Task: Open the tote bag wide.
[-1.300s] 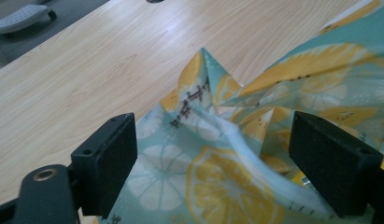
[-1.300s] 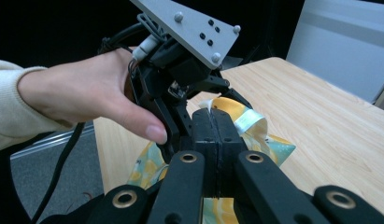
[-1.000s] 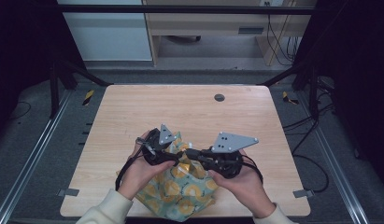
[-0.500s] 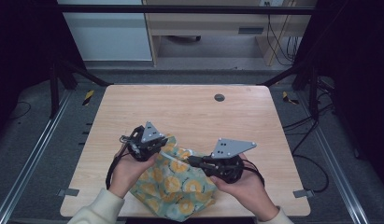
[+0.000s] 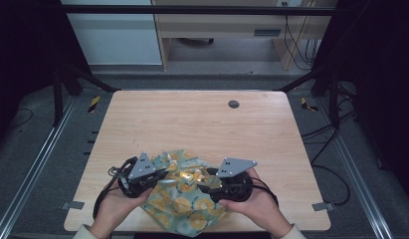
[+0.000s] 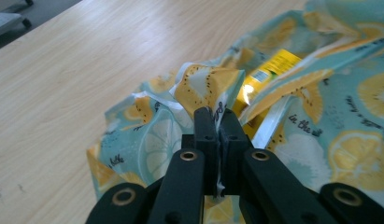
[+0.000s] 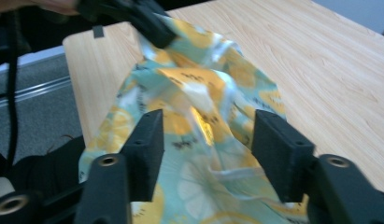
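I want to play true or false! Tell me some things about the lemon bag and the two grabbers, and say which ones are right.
1. The left gripper pinches the teal plastic bag printed with lemon slices. True.
2. The right gripper is shut tight. False: its jaws stand wide open, with the bag between them.
3. Something yellow shows inside the bag. True.
4. The bag lies at the far edge of the light wooden table. False: it lies at the near edge.

Crumpled teal bag [image 5: 184,204] with yellow lemon print, low centre of the high view, lying at the near table edge, mouth gaping on a yellow pack [image 6: 269,65] inside.
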Tool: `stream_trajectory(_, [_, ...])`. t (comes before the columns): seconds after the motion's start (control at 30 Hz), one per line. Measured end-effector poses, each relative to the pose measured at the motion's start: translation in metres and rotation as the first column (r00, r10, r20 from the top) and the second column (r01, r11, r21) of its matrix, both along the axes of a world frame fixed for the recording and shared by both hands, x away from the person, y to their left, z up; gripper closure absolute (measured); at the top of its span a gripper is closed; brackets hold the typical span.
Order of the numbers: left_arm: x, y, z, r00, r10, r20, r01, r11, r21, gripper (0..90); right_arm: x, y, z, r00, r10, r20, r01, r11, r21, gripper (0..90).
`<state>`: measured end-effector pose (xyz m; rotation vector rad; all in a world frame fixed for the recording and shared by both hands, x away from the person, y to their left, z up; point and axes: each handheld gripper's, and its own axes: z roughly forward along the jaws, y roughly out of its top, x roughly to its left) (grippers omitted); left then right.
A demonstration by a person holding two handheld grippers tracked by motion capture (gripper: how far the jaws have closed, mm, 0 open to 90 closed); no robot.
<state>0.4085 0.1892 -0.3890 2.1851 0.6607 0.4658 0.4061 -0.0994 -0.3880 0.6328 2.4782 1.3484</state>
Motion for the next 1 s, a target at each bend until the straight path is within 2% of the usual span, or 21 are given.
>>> stream_trajectory(0.03, [-0.007, 0.003, -0.002, 0.9999, -0.011, -0.003, 0.011, 0.9999, -0.007, 89.1, -0.001, -0.002, -0.003, 0.9999, -0.009, -0.007, 0.009, 1.000, -0.005, 37.8])
stream_trajectory(0.13, [-0.013, 0.006, -0.003, 0.9998, -0.021, -0.005, 0.021, 0.9997, -0.012, 89.2, -0.001, -0.003, -0.007, 0.9999, -0.012, -0.006, 0.012, 1.000, -0.012, 32.9])
stream_trajectory(0.3, [-0.026, 0.012, -0.013, 0.9987, -0.047, -0.018, 0.047, 0.9988, 0.011, 89.3, -0.003, -0.008, -0.020, 0.9991, -0.039, -0.014, 0.038, 0.997, -0.063, 26.3])
stream_trajectory(0.57, [-0.030, 0.015, -0.027, 0.9956, -0.079, -0.051, 0.079, 0.9968, 0.008, 89.3, -0.002, -0.014, -0.033, 0.9975, -0.045, -0.056, 0.041, 0.997, -0.068, 24.2])
stream_trajectory(0.6, [-0.030, 0.014, -0.028, 0.9952, -0.083, -0.051, 0.084, 0.9964, 0.011, 89.3, -0.002, -0.014, -0.034, 0.9969, -0.047, -0.063, 0.043, 0.996, -0.072, 25.4])
stream_trajectory(0.67, [-0.030, 0.013, -0.031, 0.9936, -0.096, -0.059, 0.096, 0.9953, 0.009, 89.3, -0.002, -0.014, -0.036, 0.9970, -0.038, -0.067, 0.033, 0.997, -0.077, 33.6])
stream_trajectory(0.7, [-0.031, 0.012, -0.032, 0.9932, -0.099, -0.062, 0.100, 0.9950, 0.010, 89.3, -0.002, -0.014, -0.036, 0.9970, -0.038, -0.067, 0.033, 0.997, -0.077, 33.6])
stream_trajectory(0.77, [-0.030, 0.009, -0.037, 0.9901, -0.118, -0.076, 0.119, 0.9927, 0.015, 89.3, -0.001, -0.015, -0.037, 0.9970, -0.030, -0.071, 0.023, 0.995, -0.096, 44.8])
stream_trajectory(0.8, [-0.030, 0.009, -0.037, 0.9901, -0.118, -0.076, 0.119, 0.9927, 0.015, 89.3, -0.001, -0.015, -0.037, 0.9970, -0.030, -0.071, 0.023, 0.995, -0.096, 44.8])
stream_trajectory(0.93, [-0.028, 0.003, -0.050, 0.9855, -0.137, -0.101, 0.142, 0.9885, 0.052, 89.2, 0.000, -0.016, -0.045, 0.9942, -0.004, -0.107, -0.008, 0.994, -0.109, 65.6])
stream_trajectory(1.0, [-0.027, 0.000, -0.058, 0.9837, -0.143, -0.110, 0.151, 0.9857, 0.074, 89.3, 0.000, -0.017, -0.048, 0.9940, 0.001, -0.109, -0.014, 0.993, -0.120, 70.5])
